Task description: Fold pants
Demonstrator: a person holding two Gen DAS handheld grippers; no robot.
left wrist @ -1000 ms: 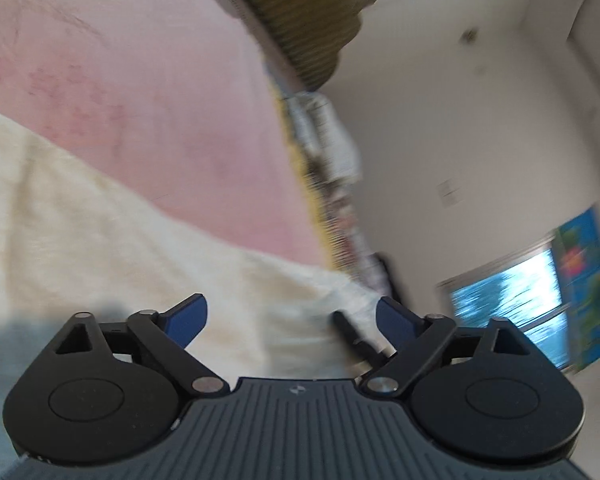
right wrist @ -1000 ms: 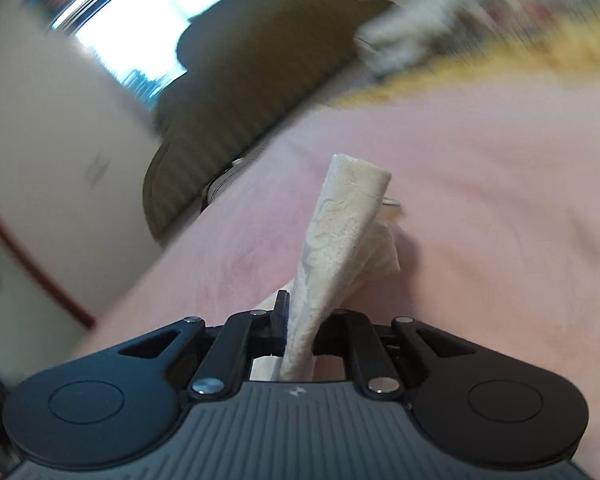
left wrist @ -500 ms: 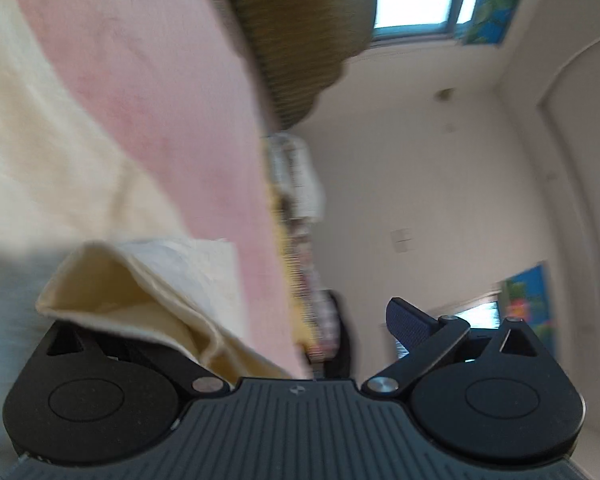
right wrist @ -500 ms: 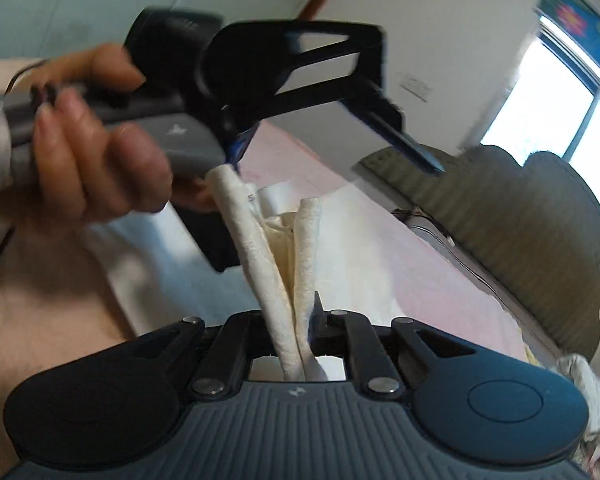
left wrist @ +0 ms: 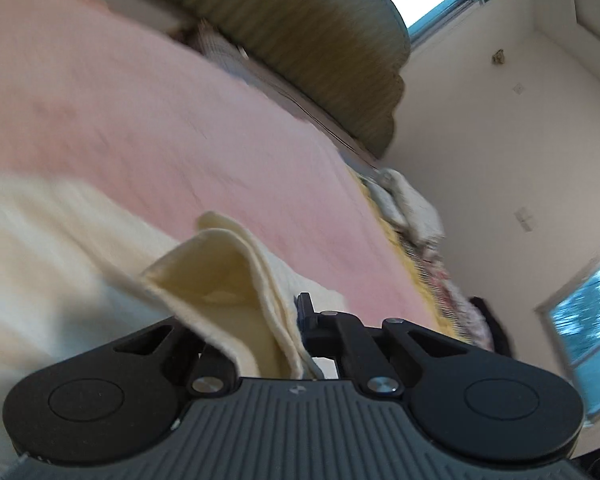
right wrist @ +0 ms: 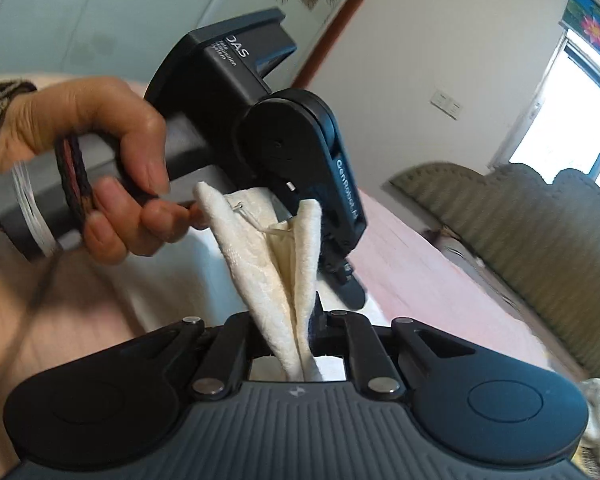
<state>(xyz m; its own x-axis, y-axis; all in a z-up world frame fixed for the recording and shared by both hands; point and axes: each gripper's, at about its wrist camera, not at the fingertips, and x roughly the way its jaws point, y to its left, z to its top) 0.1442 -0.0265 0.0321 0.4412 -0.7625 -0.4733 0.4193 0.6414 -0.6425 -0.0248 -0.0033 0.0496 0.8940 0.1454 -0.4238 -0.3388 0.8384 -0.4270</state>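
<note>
The cream pants [left wrist: 40,240] lie over a pink bed [left wrist: 140,120]. My left gripper [left wrist: 288,320] is shut on a folded edge of the pants [left wrist: 228,280], which sticks up between its jaws. My right gripper [right wrist: 300,320] is shut on another bunched edge of the pants [right wrist: 268,252], lifted off the bed. In the right wrist view the left gripper [right wrist: 340,280] and the hand holding it [right wrist: 100,152] are close in front, just behind the raised cloth.
An olive scalloped headboard [left wrist: 320,52] stands at the far end of the bed, also in the right wrist view [right wrist: 540,216]. Piled cloth [left wrist: 412,208] lies at the bed's right edge. White walls and windows [left wrist: 588,320] surround.
The left gripper was open over the pants, then closed on a folded edge and lifted it. The right gripper, shut on its edge throughout, swung round to face the left gripper.
</note>
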